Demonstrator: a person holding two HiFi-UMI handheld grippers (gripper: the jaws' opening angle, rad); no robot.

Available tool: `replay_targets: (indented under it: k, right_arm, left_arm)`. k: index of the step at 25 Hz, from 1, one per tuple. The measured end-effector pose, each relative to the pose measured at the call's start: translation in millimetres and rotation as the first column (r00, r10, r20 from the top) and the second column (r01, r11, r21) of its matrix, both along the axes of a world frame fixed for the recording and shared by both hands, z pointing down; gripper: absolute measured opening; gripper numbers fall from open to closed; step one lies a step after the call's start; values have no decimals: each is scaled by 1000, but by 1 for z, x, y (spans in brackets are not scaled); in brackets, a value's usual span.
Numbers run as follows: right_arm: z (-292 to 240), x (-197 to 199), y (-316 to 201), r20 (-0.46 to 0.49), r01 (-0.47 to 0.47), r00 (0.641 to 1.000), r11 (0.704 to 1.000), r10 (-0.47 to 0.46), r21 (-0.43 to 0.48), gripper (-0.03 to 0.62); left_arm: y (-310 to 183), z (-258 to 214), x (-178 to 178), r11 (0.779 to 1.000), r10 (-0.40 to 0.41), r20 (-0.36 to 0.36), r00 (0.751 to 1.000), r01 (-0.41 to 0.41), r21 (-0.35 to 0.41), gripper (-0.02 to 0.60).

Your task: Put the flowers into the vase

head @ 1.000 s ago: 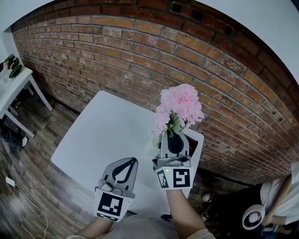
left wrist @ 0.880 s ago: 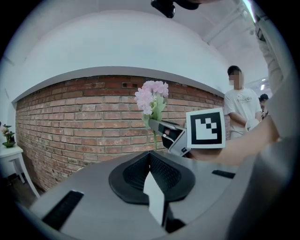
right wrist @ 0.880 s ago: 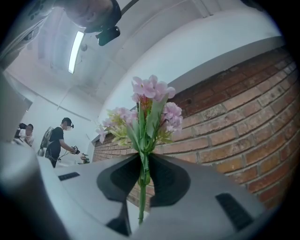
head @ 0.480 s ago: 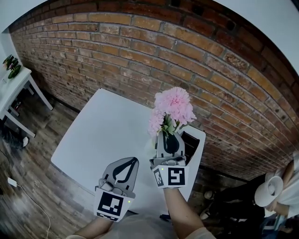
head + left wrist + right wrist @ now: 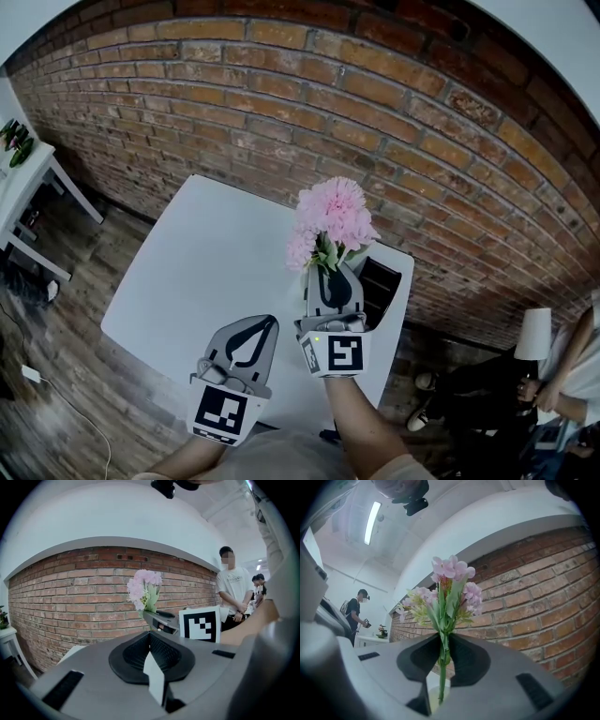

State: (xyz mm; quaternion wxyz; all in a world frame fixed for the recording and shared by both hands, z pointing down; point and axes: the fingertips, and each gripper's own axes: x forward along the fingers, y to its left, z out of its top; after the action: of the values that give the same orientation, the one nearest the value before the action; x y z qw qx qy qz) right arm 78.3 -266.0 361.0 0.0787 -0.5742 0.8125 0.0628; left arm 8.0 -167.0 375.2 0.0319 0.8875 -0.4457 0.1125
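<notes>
The right gripper [image 5: 443, 645] is nearly closed, its jaws pinching the green stem of the flowers [image 5: 333, 216], which stand upright above it. The left gripper [image 5: 264, 324] sits empty with jaws together, at seven o'clock from the right one. Since a second ago the right gripper and its flowers have sunk lower over the white table [image 5: 206, 262], near its three o'clock edge. The blooms are pale pink with green leaves; below the stem is a pale rim, possibly the vase [image 5: 437, 699].
</notes>
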Motion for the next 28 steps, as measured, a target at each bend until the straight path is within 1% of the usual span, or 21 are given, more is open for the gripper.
replay_targets:
  k: [8, 16, 22, 28]
  right_arm:
    - [25, 2, -4, -14, -23, 1000, 999, 22, -49, 63]
    - [41, 0, -2, -44, -47, 998, 996, 44, -76, 66]
    - [47, 0, 0, -53, -53, 997, 995, 49, -87, 66]
    - [45, 2, 2, -38, -47, 998, 995, 43, -86, 84]
  left_arm:
    - [-6, 5, -1, 1000, 2, 9, 1000, -2, -11, 8]
    - [-7, 6, -4, 1000, 12, 9, 1000, -11, -20, 8]
    - [-5, 8, -4, 1000, 20, 13, 1000, -19, -15, 8]
    - [-3, 6, -5, 1000, 15, 10, 1000, -15, -14, 8]
